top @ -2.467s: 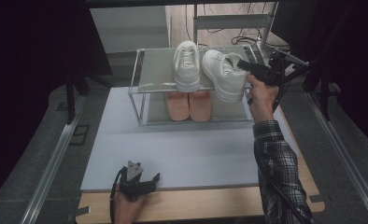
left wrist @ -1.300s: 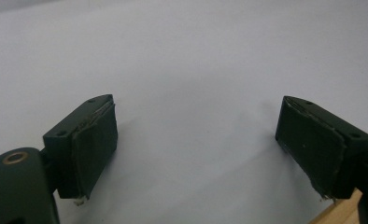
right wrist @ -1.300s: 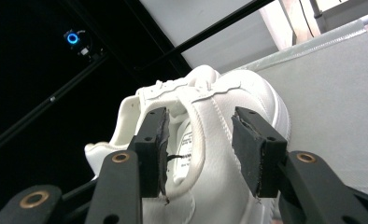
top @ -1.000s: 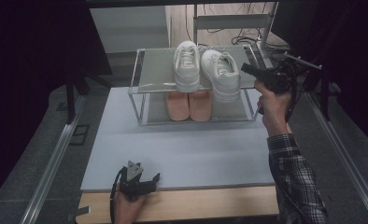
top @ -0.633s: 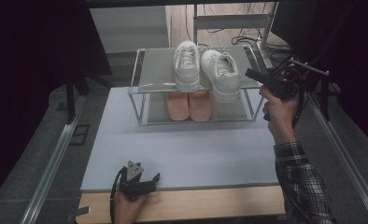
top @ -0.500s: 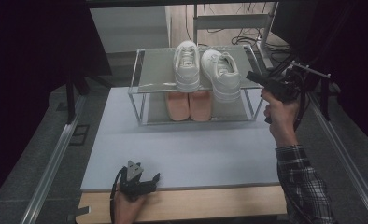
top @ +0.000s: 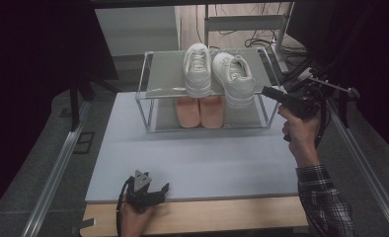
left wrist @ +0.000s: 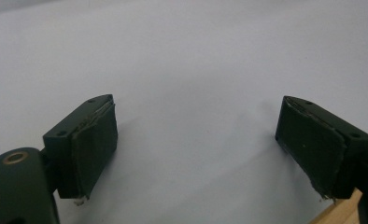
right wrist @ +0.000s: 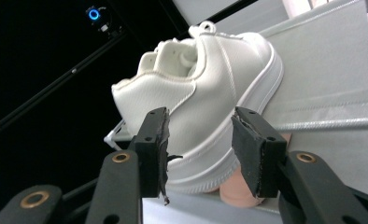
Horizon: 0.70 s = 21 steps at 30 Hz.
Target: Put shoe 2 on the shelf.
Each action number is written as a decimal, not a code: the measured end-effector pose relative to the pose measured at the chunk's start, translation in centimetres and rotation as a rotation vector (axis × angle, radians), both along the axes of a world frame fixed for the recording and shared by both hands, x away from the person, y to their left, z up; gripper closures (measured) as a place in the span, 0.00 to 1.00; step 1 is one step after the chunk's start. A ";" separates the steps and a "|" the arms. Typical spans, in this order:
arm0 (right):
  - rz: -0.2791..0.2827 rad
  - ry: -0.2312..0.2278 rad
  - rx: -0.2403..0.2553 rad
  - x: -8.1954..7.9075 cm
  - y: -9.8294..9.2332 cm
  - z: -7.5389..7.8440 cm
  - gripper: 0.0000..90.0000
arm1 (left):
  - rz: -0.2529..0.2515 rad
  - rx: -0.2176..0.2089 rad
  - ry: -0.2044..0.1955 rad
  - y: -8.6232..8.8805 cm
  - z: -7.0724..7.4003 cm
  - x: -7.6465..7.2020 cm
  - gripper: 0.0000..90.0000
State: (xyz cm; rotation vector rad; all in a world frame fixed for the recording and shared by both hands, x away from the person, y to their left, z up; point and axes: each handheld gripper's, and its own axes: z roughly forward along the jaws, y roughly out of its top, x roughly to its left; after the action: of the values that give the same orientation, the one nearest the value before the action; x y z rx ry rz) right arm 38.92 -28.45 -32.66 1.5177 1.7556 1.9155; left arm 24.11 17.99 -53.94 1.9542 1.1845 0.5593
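We are watching the right hand-held gripper (top: 267, 91), released and half-spread, facing the heel end of the right white shoe (top: 234, 79), whose length is running straight away along the top shelf (top: 165, 69).

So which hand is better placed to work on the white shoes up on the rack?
The right: the right gripper hangs beside the white shoes on the rack, jaws apart; the left gripper rests at the table's near edge.
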 end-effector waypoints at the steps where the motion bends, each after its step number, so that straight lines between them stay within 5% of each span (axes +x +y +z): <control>1: 0.007 0.000 -0.002 -0.1 0.0 -0.1 0.64 | 0.000 0.000 0.000 0.0 0.0 0.0 0.14; 21: 0.079 0.034 -0.065 -0.9 1.1 -2.2 0.87 | 0.000 0.000 0.002 0.0 0.0 0.0 0.14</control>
State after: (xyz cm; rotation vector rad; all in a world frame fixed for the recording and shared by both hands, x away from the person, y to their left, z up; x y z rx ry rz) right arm 38.03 -27.32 -34.89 1.4884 1.9004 1.8583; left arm 24.09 17.99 -53.93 1.9552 1.1856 0.5577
